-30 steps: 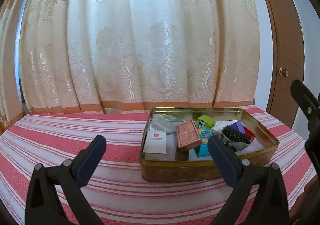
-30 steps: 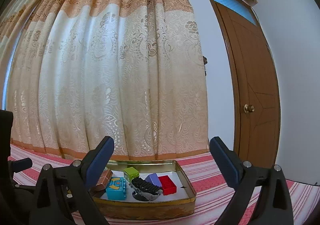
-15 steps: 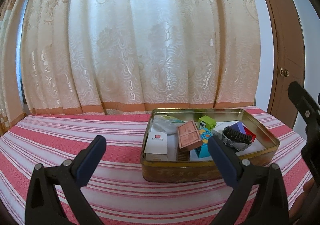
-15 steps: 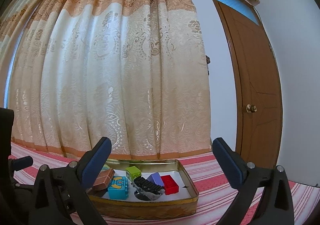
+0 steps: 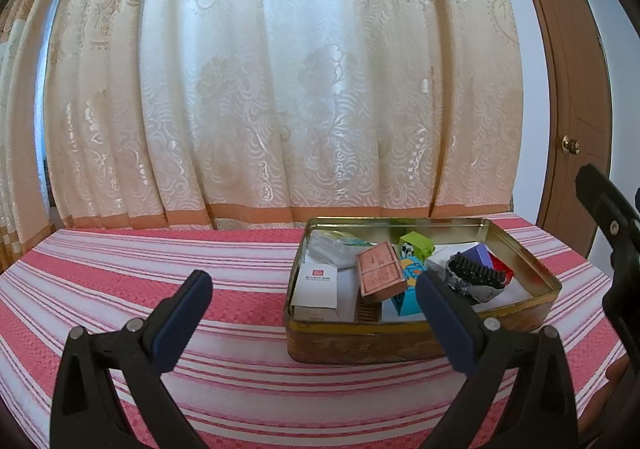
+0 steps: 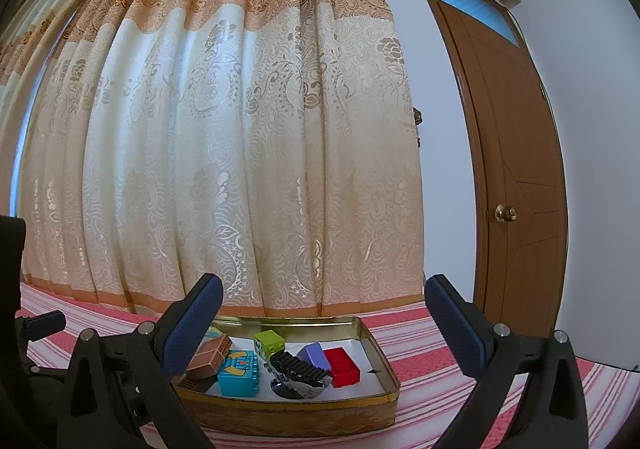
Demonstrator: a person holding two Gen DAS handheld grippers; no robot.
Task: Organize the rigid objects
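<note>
- The left gripper (image 5: 312, 299) hovers above the near edge of the table (image 5: 160, 273), its blue-padded jaws spread wide with nothing between them.
- The table carries a red and white striped cloth; a cream patterned curtain (image 5: 280, 89) hangs along its far edge.
- A gold metal tin (image 5: 360, 341) sits toward the table's right side, open at the top, near the far edge.
- In the tin's left end lies a white box (image 5: 316, 285) with a small red mark, and behind it a clear plastic bag (image 5: 332, 249).
- A brown box (image 5: 378, 273) leans tilted just right of the white box, touching a blue toy block (image 5: 410, 277).
- A green block (image 5: 416, 243) stands behind the blue one, near the tin's far wall.
- A black comb-like piece (image 5: 474, 275) rests on a grey object toward the tin's right end, with a purple block (image 6: 314, 355) and a red block (image 6: 342, 365) just beside it.
- The right gripper (image 6: 322, 315) hangs in front of the tin's near wall, its jaws likewise wide apart and holding nothing.
- A brown wooden door (image 6: 516, 169) with a round knob stands at the far right.
</note>
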